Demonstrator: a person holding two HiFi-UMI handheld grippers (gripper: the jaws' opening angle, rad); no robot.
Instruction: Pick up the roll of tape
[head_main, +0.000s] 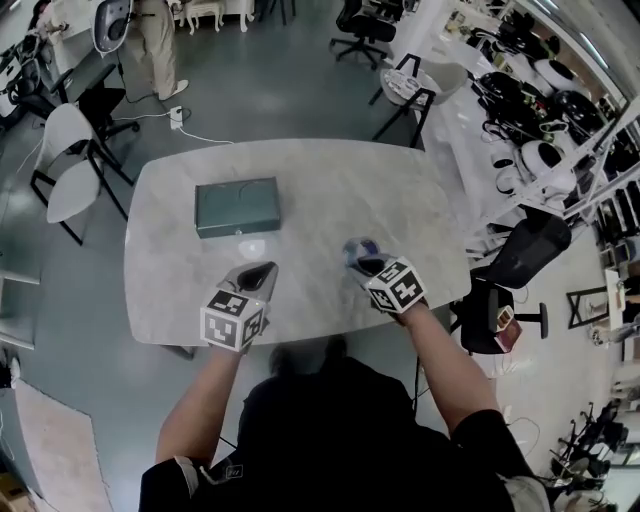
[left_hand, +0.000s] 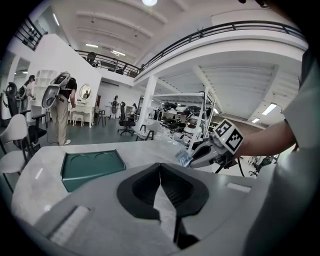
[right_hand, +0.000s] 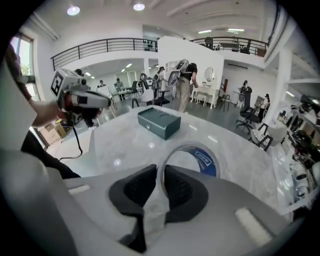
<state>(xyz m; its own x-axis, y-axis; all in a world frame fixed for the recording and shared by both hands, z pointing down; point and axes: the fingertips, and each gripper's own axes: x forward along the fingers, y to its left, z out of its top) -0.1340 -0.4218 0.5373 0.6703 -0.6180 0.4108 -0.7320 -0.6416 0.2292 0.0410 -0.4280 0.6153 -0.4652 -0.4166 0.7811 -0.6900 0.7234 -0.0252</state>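
Note:
The roll of tape is a clear ring with a blue label, held off the marble table. My right gripper is shut on it. In the right gripper view the pads clamp the ring's near wall, and the rest of the roll of tape stands upright beyond the right gripper. The left gripper view shows the right gripper in the air with the roll of tape at its tip. My left gripper hovers near the table's front edge, its jaws shut with nothing between them.
A dark green box lies on the table's far left half. Chairs stand around the table, one white at the left and one black at the right. A person stands on the floor beyond.

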